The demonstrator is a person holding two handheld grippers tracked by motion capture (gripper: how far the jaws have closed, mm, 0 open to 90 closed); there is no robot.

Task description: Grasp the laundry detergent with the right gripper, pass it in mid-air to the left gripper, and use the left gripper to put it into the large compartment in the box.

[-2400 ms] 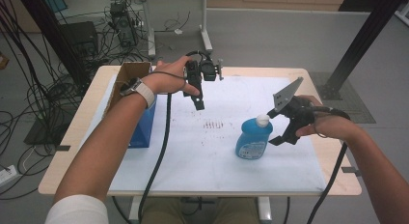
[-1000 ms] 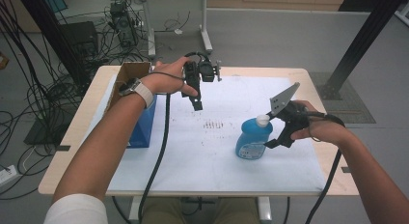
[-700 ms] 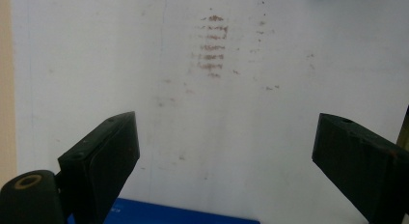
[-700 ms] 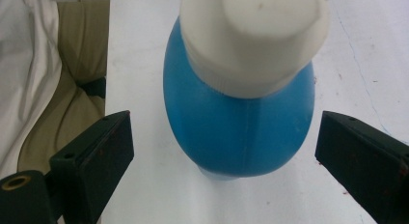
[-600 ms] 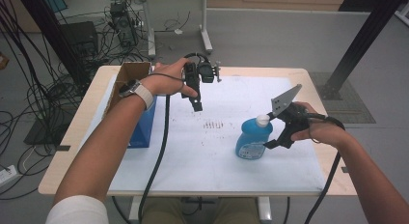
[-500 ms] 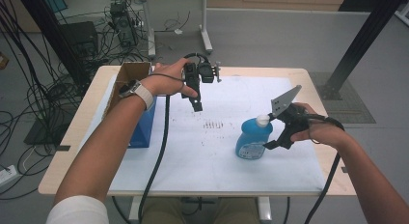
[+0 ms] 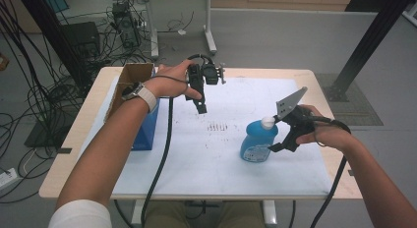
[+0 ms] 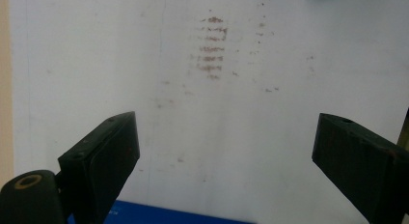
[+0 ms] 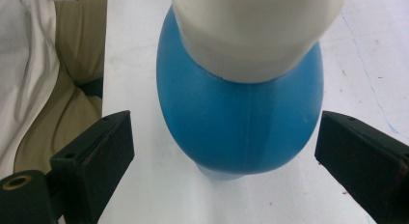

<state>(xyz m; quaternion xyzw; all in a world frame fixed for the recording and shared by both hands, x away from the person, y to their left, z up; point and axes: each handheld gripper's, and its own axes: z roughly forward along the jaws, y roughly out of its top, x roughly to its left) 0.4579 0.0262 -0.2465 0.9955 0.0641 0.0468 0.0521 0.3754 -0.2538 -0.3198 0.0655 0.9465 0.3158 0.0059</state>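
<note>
A blue bottle with a white cap stands upright on the white sheet, right of centre. My right gripper is just to the right of it and open. In the right gripper view the bottle sits between the two jaws with a gap on each side, and neither pad touches it. My left gripper hangs open above the far middle of the sheet, pointing down. Nothing is between its jaws, and brown smudges on the sheet lie beyond them.
An open cardboard box stands at the table's far left with a blue box in front of it. The wooden table edge frames the sheet. Cables trail from both grippers, and more cables and desk legs are on the floor behind.
Since the earliest frame the right gripper has edged left, closer to the bottle. Over the last second neither hand has moved and the bottle has stayed in place.
</note>
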